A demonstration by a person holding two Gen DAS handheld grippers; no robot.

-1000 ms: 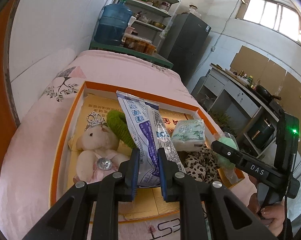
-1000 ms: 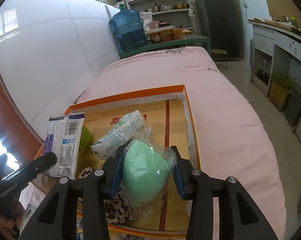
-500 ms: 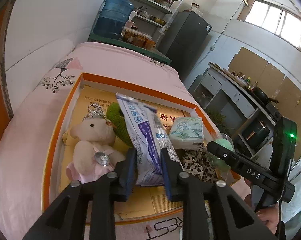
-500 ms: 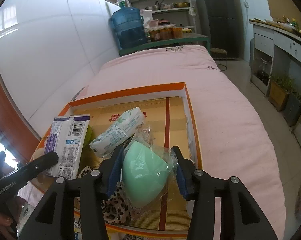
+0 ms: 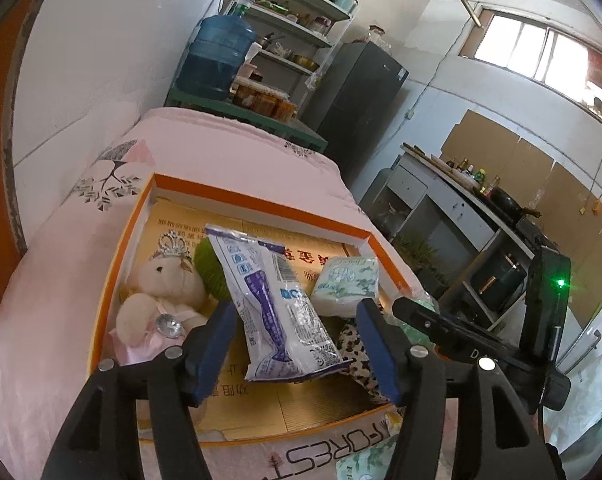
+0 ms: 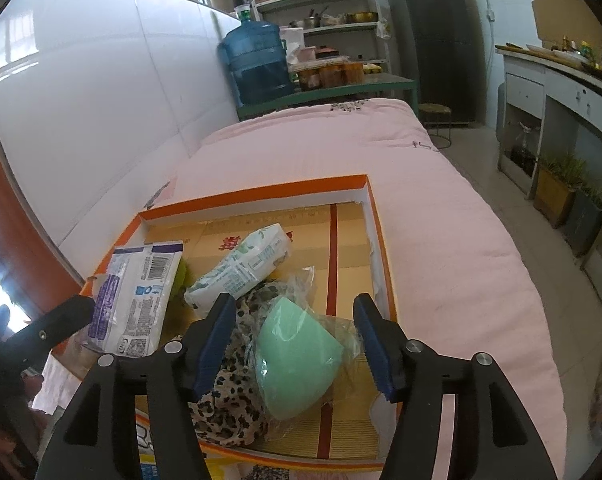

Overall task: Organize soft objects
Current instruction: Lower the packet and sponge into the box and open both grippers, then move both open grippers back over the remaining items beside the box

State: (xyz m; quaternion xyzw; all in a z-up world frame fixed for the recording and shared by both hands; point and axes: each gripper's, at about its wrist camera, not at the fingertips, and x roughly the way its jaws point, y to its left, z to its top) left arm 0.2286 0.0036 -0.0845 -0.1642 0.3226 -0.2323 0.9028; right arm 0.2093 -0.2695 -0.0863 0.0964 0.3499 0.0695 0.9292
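Note:
An orange-rimmed cardboard box (image 5: 237, 196) lies on a pink bed. In it are a cream plush bear (image 5: 161, 300), a green fuzzy object (image 5: 211, 268), a white and purple packet (image 5: 277, 308), a tissue pack (image 5: 347, 286) and a leopard-print cloth (image 6: 229, 392). My left gripper (image 5: 297, 350) is open, its jaws on either side of the white and purple packet (image 6: 135, 300), which lies in the box. My right gripper (image 6: 295, 346) is open around a bagged mint-green sponge (image 6: 293, 364) that rests in the box (image 6: 261, 192) beside the leopard cloth.
A pink quilt (image 6: 341, 148) covers the bed beyond the box. A blue water jug (image 6: 257, 64), shelves and a dark fridge (image 6: 429, 36) stand at the far end. A counter with cabinets (image 6: 557, 92) runs along the right. A white wall is at the left.
Both grippers opened. The left let go of the white and purple packet, which now lies in the box. The right let go of the bagged green sponge, which dropped onto the box floor.

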